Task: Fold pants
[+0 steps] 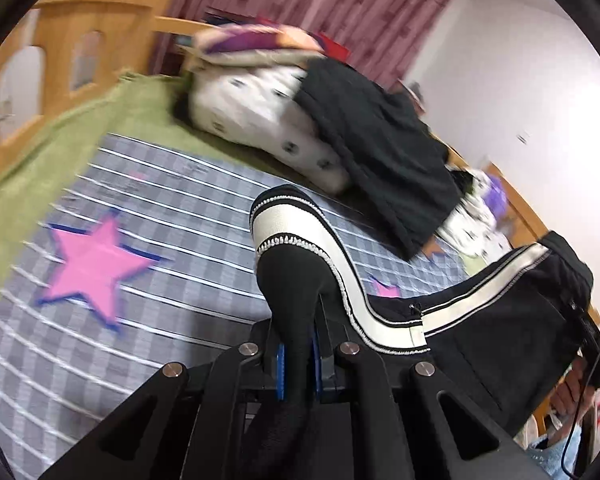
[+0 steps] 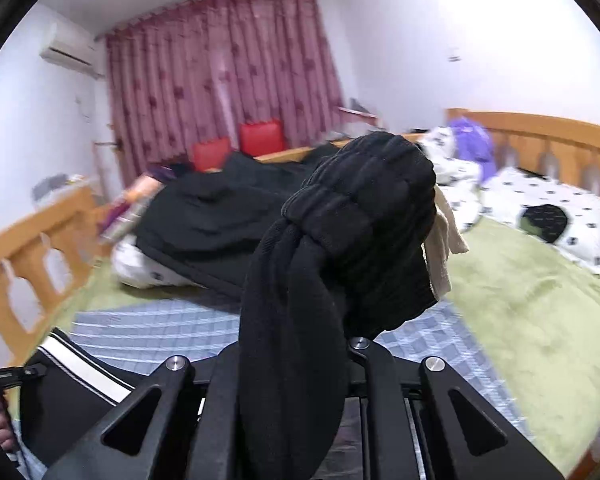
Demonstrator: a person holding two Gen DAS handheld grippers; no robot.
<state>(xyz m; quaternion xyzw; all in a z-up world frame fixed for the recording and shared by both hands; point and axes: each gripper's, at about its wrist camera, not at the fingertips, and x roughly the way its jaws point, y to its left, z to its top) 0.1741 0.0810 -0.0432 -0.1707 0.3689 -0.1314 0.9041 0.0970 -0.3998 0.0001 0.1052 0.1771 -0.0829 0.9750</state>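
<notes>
Pink curtain (image 2: 220,76), red cushions (image 2: 260,136), green blanket (image 2: 532,300)

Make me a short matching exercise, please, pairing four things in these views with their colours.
Things:
1. pants
2. curtain
3. star
4. blanket

Colours:
a. green
b. pink with a blue edge
c. black with a white stripe
d. dusky red

Pairs: 1-c, 2-d, 3-b, 4-a

The checked sheet (image 1: 148,208) lies bare at the near side; the dark garment (image 1: 380,144) over a white bedding heap (image 1: 260,120) blocks its far edge, wooden rail (image 2: 40,248) alongside.
</notes>
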